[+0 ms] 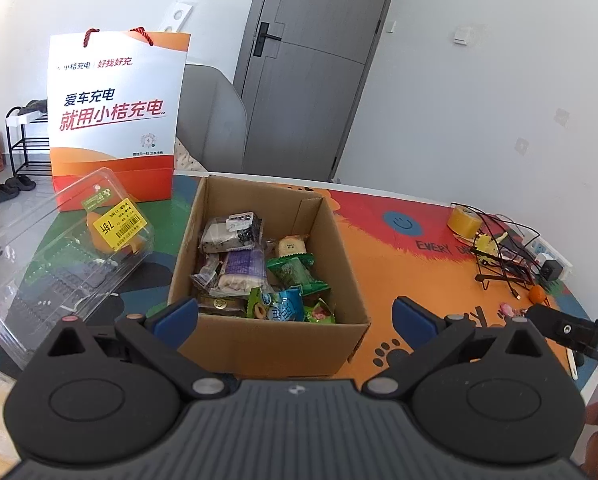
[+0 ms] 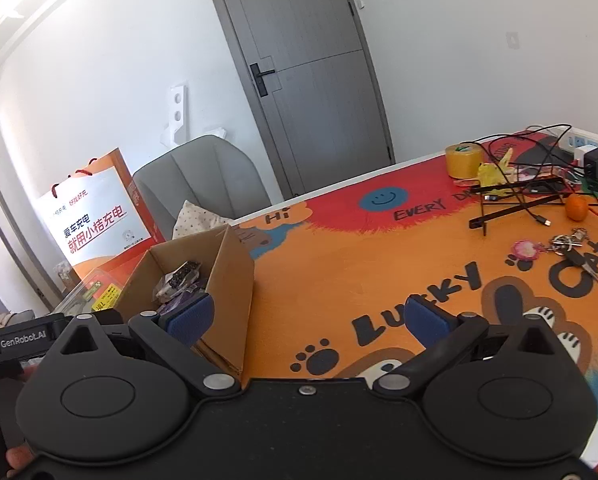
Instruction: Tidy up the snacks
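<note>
Left gripper [image 1: 295,316] and right gripper [image 2: 307,322], both with jaws spread wide and holding nothing.

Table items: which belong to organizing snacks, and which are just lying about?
Job: cardboard box of wrapped snacks; clear plastic container; both open grippers, left, right.
Lying about: tape roll, cables, orange, keys, paper bag.

Lower snack packets in the cardboard box [image 1: 267,344] buried under upper ones, box interior [image 2: 171,276] mostly hidden behind its wall in right view, clear plastic container [image 1: 51,256] cut off at left edge, yellow label [image 1: 117,224] print illegible
</note>
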The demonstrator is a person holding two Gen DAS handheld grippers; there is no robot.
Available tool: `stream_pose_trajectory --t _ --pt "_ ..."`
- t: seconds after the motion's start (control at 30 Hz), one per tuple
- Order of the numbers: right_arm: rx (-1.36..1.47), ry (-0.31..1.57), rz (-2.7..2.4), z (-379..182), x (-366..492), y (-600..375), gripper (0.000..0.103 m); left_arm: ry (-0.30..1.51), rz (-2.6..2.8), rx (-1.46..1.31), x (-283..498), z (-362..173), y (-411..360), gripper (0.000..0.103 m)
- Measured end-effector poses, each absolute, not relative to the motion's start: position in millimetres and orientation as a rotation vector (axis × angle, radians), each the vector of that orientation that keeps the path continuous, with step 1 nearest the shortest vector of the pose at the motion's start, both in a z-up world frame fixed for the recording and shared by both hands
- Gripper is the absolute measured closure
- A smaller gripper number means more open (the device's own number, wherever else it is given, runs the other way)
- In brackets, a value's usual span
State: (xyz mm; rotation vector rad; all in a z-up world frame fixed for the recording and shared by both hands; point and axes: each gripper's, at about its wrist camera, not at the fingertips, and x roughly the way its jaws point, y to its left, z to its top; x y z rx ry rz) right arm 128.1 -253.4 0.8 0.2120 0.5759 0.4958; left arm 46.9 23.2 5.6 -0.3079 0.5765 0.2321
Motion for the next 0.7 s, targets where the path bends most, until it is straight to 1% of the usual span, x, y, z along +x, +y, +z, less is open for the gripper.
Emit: stream_pose_trajectory --t 0.17,0.7 --pt "0.205 0.572 0.459 6 119 -262 0.0 0.589 0.197 -0.302 36 15 25 0.0" --pt "0.157 0.541 0.437 23 86 -278 0.0 0.545 0.168 -0.223 -8 40 26 0.0"
